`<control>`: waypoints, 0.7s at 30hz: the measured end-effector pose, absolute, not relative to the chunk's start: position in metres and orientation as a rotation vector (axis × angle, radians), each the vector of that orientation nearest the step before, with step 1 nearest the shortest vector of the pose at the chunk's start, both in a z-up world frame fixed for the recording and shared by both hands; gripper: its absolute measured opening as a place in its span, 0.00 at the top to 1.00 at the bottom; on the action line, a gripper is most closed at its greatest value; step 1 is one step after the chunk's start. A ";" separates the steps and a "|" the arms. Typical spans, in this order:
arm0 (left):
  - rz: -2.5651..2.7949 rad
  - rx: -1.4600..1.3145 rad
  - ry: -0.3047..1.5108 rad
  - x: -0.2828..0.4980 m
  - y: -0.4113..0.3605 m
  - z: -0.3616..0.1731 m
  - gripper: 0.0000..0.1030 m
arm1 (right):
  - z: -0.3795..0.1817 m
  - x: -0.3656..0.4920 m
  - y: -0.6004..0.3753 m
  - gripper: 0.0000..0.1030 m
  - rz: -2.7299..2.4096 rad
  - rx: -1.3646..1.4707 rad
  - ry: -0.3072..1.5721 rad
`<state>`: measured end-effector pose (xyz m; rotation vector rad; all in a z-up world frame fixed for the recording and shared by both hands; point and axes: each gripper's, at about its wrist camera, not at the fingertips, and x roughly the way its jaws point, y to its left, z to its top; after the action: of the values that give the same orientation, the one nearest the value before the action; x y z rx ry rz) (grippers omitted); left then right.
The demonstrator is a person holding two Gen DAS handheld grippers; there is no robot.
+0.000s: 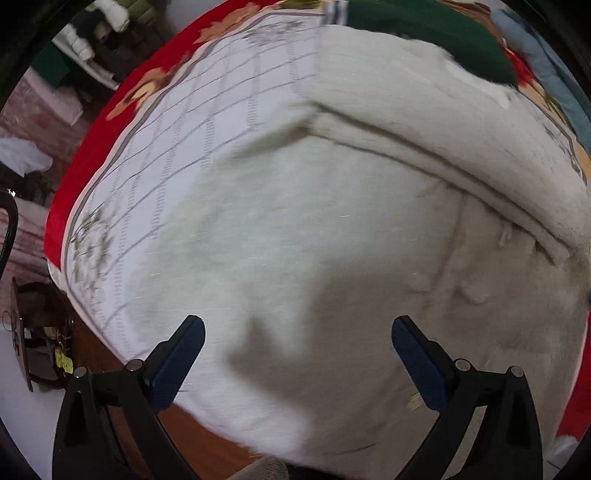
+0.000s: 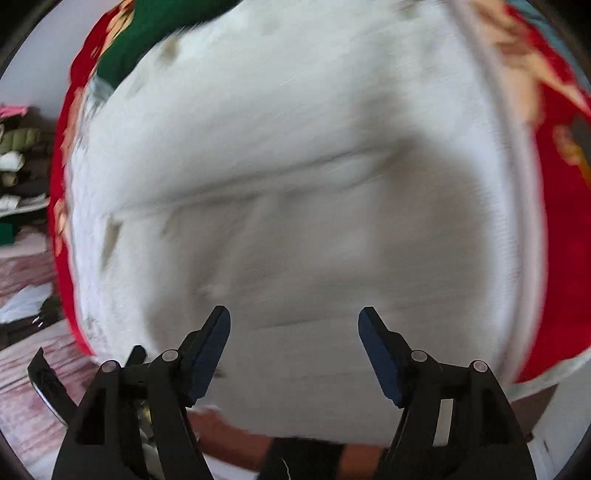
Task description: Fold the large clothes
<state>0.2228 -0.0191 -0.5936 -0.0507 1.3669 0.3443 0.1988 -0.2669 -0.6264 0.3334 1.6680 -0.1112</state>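
A large off-white knitted garment (image 1: 332, 229) lies spread on a bed, with one part folded over along a thick ridge (image 1: 424, 147). It fills the right wrist view too (image 2: 295, 184), blurred by motion. My left gripper (image 1: 297, 328) is open and empty, just above the garment's near part. My right gripper (image 2: 294, 321) is open and empty above the same cloth. A dark green garment (image 1: 424, 26) lies at the far end of the bed and also shows in the right wrist view (image 2: 147, 33).
The bed has a white checked cover (image 1: 221, 92) with a red floral border (image 1: 92, 147). Piled clothes (image 1: 96, 40) lie on the floor to the left. A blue cloth (image 1: 546, 62) lies far right. The person's forearm (image 2: 258, 439) shows below.
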 end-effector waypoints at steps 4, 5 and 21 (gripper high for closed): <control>0.421 0.094 1.403 0.246 -0.063 -0.631 0.00 | -0.628 0.236 -0.351 0.29 -0.173 0.286 1.618; 0.451 0.132 1.419 0.250 -0.069 -0.640 0.00 | -0.637 0.247 -0.363 0.29 -0.152 0.274 1.617; 0.717 0.193 1.414 0.257 -0.101 -0.629 0.00 | -0.693 0.300 -0.421 0.30 0.139 0.256 1.730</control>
<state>0.2575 -0.1005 -0.6295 0.1930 1.4139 0.7168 0.2996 -0.4206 -0.6925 0.2561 1.7296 0.1393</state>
